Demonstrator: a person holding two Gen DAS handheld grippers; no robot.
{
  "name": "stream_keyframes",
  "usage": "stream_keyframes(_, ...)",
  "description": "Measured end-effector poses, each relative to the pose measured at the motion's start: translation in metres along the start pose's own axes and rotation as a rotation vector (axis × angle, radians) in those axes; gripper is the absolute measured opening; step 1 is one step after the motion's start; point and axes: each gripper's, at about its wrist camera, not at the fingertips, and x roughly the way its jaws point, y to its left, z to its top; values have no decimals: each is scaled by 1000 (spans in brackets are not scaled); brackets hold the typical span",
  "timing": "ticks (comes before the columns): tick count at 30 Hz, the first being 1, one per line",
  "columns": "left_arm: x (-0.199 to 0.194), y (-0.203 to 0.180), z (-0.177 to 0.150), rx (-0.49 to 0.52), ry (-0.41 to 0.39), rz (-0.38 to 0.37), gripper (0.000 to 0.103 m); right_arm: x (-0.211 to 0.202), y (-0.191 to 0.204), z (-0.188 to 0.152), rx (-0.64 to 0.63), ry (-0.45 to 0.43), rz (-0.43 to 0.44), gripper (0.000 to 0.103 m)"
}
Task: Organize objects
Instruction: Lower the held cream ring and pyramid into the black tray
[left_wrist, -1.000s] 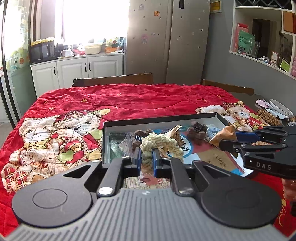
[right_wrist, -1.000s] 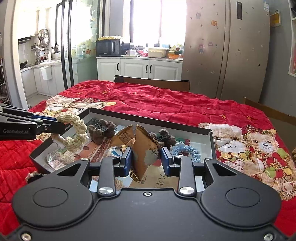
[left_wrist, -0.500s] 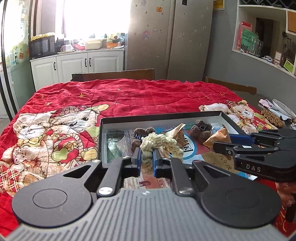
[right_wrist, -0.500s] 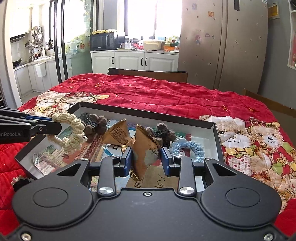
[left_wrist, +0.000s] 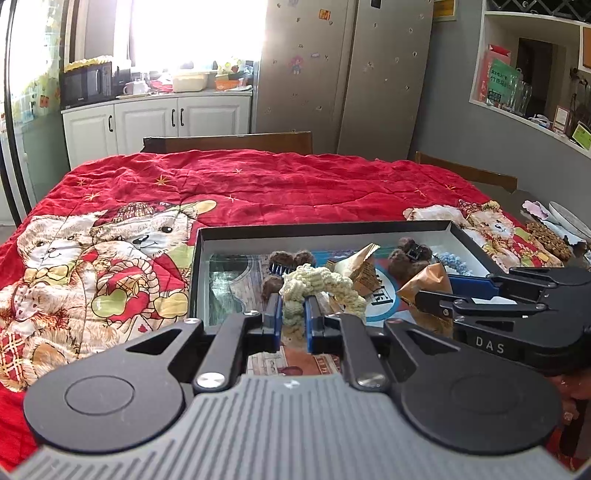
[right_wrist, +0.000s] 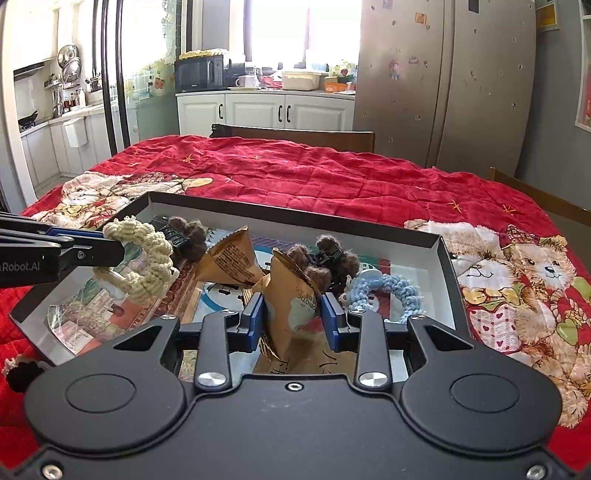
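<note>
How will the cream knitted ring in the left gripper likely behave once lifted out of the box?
The cream ring looks like soft braided yarn, so it will probably sag and dangle rather than hold its shape. It appears light for its bulk. The left gripper pinches only one side of the loop, so the free side may swing; the fuzzy surface likely resists slipping.

Both grippers have drawn back slightly, the box (right_wrist: 448, 258) now sitting farther ahead.
</note>
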Motion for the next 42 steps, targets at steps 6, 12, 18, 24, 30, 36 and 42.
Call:
stream_keyframes(6,7,1,-2,-1,6,1,15,6,0,-1,0,6,-5,32)
stream_keyframes(12,13,1,-4,-4,14,3,15,12,0,-2,-1,16,-12,32)
stream_keyframes(18,17,2,-6,-5,15,5,15,16,0,-2,-1,14,-12,32)
stream_keyframes(24,19,0,-7,3,14,5,15,16,0,-1,-2,12,-7,32)
stream_keyframes(30,21,0,-9,2,16,5,15,17,0,-1,-5,13,-8,32)
stream_keyframes(36,23,1,-11,5,15,5,15,18,2,1,-15,17,-9,32)
stream_keyframes(42,24,1,-12,2,18,3,15,18,3,1,-27,18,-15,32)
